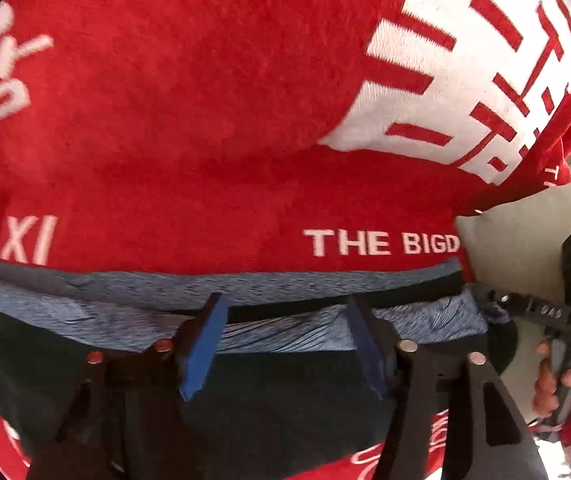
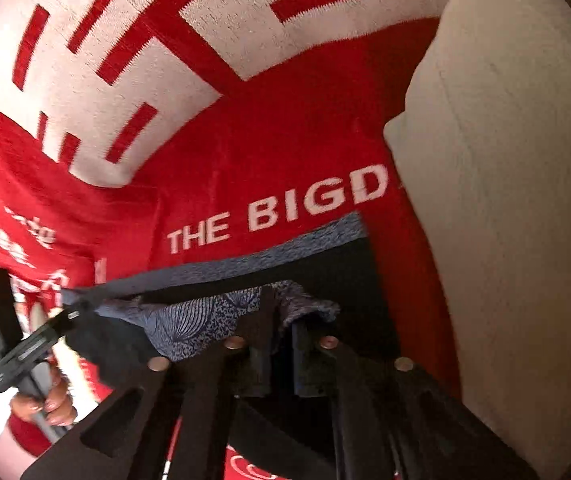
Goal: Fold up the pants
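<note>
The pants [image 1: 85,320] are dark navy with a blue-grey patterned inner band. They lie folded on a red blanket [image 1: 205,120], their top edge running across the left wrist view. My left gripper [image 1: 285,300] hangs just over that edge. Its blue pads [image 1: 205,340] stand wide apart with nothing pinched between them. In the right wrist view the pants [image 2: 189,328] bunch up at my right gripper [image 2: 285,320]. Its dark fingers sit almost together with the patterned cloth caught and draped over their tips.
The red blanket [image 2: 265,140] carries white lettering and a large white patterned block. An off-white cushion [image 2: 505,160] borders the pants on the right and also shows as a cushion [image 1: 525,232] in the left wrist view. A hand [image 1: 549,380] grips the other tool.
</note>
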A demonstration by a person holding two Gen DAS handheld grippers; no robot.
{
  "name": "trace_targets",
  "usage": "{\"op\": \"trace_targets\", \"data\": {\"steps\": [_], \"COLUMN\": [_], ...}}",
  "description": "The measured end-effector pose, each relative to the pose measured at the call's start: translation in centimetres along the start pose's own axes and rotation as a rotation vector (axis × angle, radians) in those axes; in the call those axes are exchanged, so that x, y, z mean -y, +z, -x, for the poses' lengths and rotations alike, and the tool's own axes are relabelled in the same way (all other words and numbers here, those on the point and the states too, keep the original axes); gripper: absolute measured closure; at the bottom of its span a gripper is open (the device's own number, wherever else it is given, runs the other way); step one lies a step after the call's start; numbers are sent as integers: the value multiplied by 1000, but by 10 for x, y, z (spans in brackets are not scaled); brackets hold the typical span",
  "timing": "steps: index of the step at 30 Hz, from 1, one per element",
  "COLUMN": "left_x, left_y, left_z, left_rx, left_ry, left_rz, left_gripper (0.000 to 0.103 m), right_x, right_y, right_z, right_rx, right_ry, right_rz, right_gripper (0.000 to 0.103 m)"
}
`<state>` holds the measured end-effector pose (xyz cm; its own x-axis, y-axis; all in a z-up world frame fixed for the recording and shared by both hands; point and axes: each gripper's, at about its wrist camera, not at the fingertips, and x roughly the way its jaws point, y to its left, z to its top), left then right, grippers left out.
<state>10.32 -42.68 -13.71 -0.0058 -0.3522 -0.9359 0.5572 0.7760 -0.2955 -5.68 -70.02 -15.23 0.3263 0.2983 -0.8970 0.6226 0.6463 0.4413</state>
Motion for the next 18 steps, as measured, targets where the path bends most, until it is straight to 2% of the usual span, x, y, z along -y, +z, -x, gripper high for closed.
{"op": "trace_targets", "data": {"steps": [1,2,3,4,8,9,11,12,15,18], "left_x": [0,1,1,3,13,14,16,15,12,8], "left_y": [-3,-6,-10,-15,-38,-43,-54,-58,-65,-64], "left_z": [3,5,7,8,1,-4,-16,-19,-29,-37], "left_rx": [1,2,2,-2,-43,-61,-93,-99,-110,-116], "left_ry": [14,34,51,63,118,127,141,152,162,168], "left_rz": [-15,-29,-42,-53,-113,-118,-127,-124,-84,-59], "left_gripper": [40,40,40,40,40,40,40,40,40,40], "right_x": [-4,-9,-15,-21,-34,-35,-33,-30,-24,-38], "right_y": [0,0,-1,-3,-8,-10,-14,-14,-9,-8], "right_z": [4,10,20,31,46,45,38,33,24,13], "right_rx": [16,42,87,130,167,160,137,125,89,46], "right_ry": [-13,-29,-65,-63,-68,-85,-167,-187,-135,-128], "right_rz": [14,36,66,88,131,134,140,137,130,246], "right_gripper": [74,41,25,22,23,26,41,41,41,41]}}
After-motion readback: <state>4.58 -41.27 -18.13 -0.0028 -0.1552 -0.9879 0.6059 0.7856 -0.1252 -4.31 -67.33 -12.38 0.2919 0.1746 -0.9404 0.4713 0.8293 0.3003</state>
